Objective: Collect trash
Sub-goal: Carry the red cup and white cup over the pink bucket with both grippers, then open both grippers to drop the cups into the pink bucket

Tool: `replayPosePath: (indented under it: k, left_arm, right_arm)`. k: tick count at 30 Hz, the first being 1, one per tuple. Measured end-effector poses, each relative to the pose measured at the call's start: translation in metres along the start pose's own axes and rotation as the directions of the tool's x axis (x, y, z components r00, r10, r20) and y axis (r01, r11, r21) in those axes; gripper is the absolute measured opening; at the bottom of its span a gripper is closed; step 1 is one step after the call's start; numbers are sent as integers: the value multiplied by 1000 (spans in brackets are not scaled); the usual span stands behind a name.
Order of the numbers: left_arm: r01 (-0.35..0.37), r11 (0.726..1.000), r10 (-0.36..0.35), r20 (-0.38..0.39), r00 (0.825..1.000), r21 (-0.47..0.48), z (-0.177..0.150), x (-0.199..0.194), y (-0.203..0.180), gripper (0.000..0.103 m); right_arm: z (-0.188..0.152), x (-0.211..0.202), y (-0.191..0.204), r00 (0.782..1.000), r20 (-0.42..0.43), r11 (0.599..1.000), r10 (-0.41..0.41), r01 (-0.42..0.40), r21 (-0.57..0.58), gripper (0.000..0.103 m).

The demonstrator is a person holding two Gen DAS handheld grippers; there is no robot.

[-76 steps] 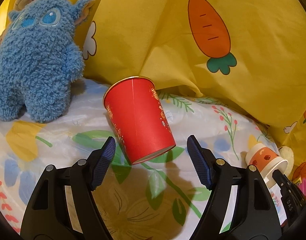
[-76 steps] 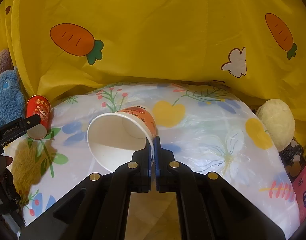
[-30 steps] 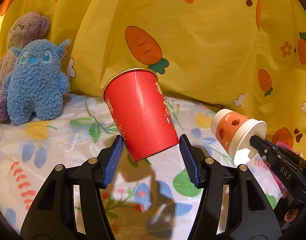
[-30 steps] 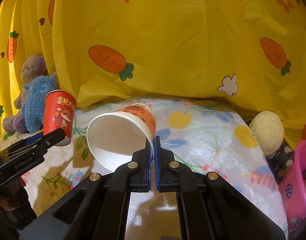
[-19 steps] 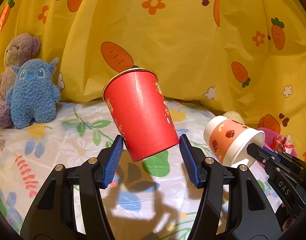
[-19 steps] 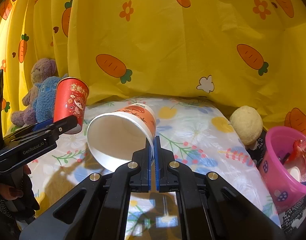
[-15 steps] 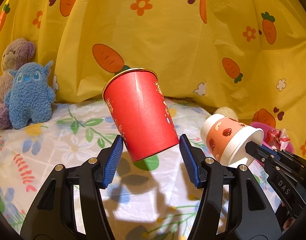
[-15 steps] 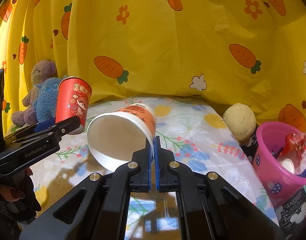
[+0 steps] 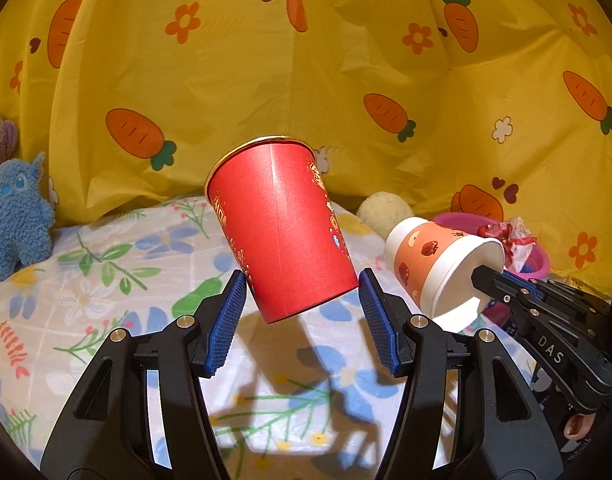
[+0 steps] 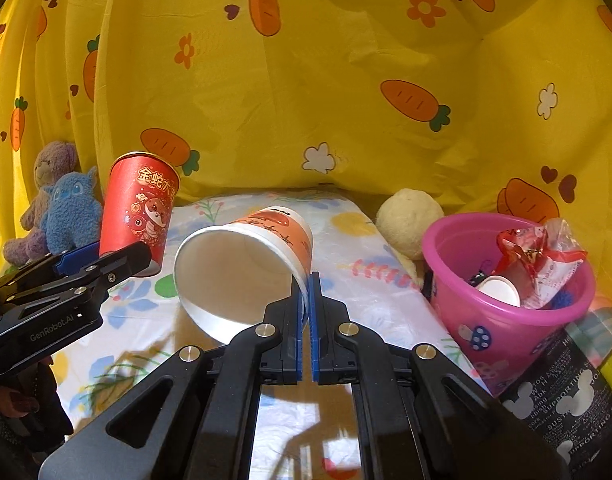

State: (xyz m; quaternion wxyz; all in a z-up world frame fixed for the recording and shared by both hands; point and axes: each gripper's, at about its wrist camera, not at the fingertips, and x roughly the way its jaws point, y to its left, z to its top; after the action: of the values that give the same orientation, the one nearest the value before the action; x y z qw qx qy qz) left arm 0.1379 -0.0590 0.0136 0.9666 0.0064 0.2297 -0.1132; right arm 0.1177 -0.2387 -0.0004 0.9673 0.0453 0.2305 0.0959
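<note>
Left gripper clamps the red paper cup by its base, rim tipped away, up off the floral sheet. Right gripper pinches the rim of the orange-and-white paper cup, mouth toward camera. Pink bucket of trash sits right.

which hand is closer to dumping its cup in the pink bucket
Right, probably. The right claw, pinching the rim of the orange-and-white cup, sits just beside the pink bucket. The left claw holds the red cup farther away, beyond the right claw from the bucket.
</note>
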Motion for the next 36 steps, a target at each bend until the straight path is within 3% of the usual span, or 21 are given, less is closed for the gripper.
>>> replayPosePath:
  k: [6, 11, 20, 26, 32, 36]
  left_arm:
    - [96, 995, -97, 5, 995, 38, 7, 13, -44, 57]
    - [185, 979, -188, 30, 982, 87, 17, 26, -86, 57]
    - [302, 947, -306, 21, 952, 110, 30, 64, -149, 57]
    - [392, 912, -393, -17, 919, 124, 39, 98, -168, 57]
    - [467, 877, -456, -111, 883, 110, 37, 141, -177, 57]
    - [502, 860, -490, -133, 862, 88, 35, 155, -179, 57]
  right_arm:
    - [3, -12, -35, 997, 21, 996, -73, 73, 43, 4]
    - [9, -24, -67, 986, 56, 984, -158, 153, 90, 4]
    - [26, -34, -141, 939, 75, 927, -336, 316, 200, 4]
    - [26, -24, -175, 918, 38, 895, -395, 376, 238, 4]
    - [24, -6, -197, 909, -15, 880, -416, 406, 248, 4]
    - [22, 6, -204, 905, -41, 875, -423, 420, 242, 4]
